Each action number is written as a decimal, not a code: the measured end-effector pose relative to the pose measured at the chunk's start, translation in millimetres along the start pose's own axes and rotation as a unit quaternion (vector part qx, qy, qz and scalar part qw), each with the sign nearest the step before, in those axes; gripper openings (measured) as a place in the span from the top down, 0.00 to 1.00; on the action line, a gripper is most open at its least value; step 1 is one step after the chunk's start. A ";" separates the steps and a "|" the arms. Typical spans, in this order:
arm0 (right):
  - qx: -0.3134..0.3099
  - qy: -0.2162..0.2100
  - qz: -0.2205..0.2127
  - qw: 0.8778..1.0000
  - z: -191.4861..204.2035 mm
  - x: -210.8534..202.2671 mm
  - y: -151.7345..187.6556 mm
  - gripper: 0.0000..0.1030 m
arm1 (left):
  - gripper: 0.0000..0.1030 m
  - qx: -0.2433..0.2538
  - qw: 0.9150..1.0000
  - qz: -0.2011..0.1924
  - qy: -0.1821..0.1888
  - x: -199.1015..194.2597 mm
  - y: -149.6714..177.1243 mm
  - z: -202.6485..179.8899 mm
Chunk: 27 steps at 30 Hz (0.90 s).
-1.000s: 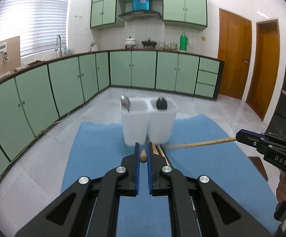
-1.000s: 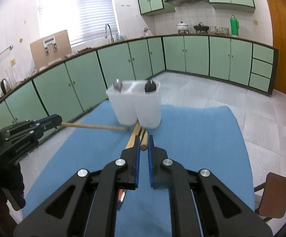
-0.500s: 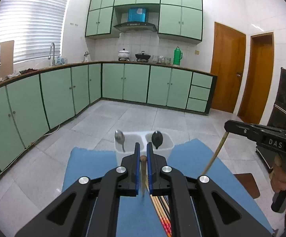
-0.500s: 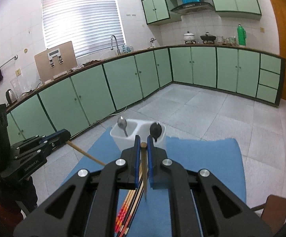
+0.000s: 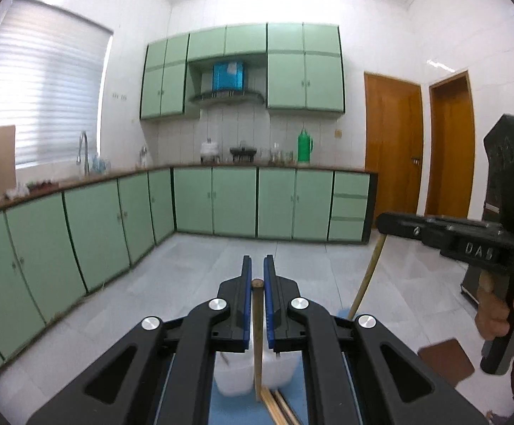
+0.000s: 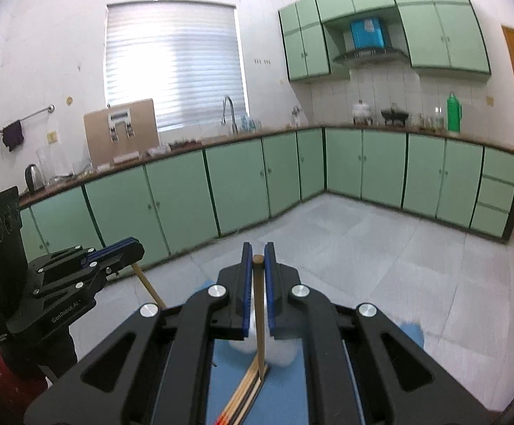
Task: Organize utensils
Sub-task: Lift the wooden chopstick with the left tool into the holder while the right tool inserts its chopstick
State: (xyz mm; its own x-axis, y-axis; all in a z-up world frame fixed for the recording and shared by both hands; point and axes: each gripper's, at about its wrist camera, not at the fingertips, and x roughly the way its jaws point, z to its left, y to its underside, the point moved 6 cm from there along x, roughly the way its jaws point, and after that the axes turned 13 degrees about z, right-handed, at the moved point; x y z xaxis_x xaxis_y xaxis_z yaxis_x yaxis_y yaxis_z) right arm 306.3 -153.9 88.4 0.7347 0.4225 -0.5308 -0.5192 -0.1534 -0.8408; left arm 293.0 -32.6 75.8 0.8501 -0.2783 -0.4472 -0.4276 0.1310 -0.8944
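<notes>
- Left gripper (image 5: 255,278): jaws pinch one wooden chopstick (image 5: 257,340), which hangs steeply down from between the blue pads.
- Right gripper (image 6: 258,262): jaws likewise clamp a second chopstick (image 6: 260,322) near its top end; it hangs down.
- Below and ahead of both jaws stands a white holder (image 5: 235,372) on a blue mat (image 6: 228,372).
- More chopsticks (image 6: 242,389) lie in a bundle on the mat, under the right jaws, next to the holder.
- A hand (image 5: 498,315) grips the right gripper's handle.

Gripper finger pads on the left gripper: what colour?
Blue finger pads on black arms, clearest in the left wrist view.
</notes>
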 end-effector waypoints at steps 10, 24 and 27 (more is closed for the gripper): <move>0.007 0.015 -0.028 0.999 -24.8 31.8 -37.1 0.94 | 0.94 0.010 0.999 -0.050 -0.016 33.4 -50.1 2.8; 0.020 0.024 0.046 0.998 -40.3 115.7 5.2 0.94 | 0.93 0.003 0.999 0.037 -0.021 129.7 1.0 21.8; 0.027 0.027 0.058 0.998 -42.7 121.3 17.4 0.80 | 0.84 -0.001 0.999 0.048 -0.024 130.6 11.6 26.3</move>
State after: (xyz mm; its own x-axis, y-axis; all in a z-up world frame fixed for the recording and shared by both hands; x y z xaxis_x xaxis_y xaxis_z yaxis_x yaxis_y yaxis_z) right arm 405.0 -143.4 4.9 0.6902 0.3559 -0.6300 -0.6234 -0.1496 -0.7674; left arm 407.2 -42.4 6.8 0.8192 -0.2184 -0.5303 -0.5078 0.1536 -0.8477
